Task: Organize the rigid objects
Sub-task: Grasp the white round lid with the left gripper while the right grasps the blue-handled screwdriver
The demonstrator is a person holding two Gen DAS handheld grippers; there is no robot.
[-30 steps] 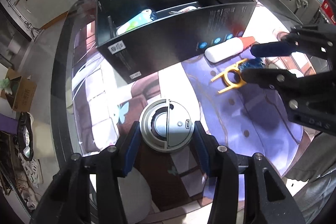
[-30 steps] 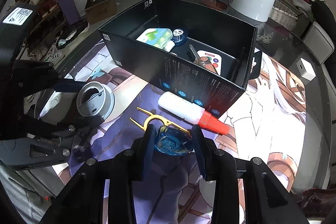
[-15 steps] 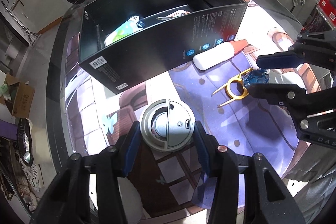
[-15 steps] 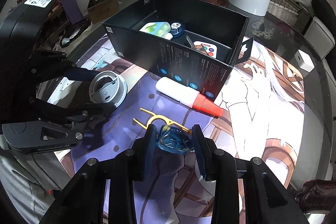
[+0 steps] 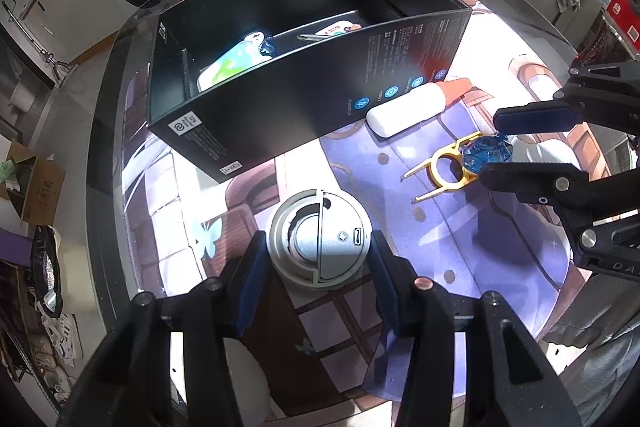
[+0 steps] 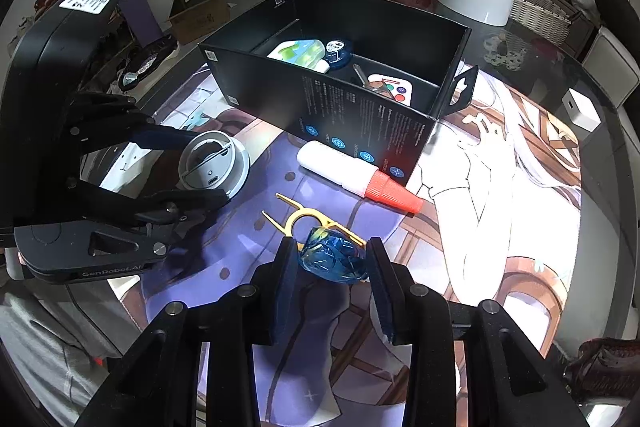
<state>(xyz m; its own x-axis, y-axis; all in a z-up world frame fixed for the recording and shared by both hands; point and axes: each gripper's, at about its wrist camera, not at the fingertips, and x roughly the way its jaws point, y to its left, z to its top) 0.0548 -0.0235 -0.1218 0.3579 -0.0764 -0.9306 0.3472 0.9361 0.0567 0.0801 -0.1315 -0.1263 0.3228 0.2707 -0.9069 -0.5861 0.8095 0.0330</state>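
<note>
Blue glass gem sat squeezed in the right gripper, just lifted off the mat near its front edge. Since a moment earlier both hands had risen a little. The left gripper was clamped on the round grey lid. Both looked ready to go into the black box behind.

My left fingers clamp a round grey gadget; my right ones pinch a blue faceted gem. At twelve o'clock stands the open black box, a white red-capped tube lying against it.
</note>
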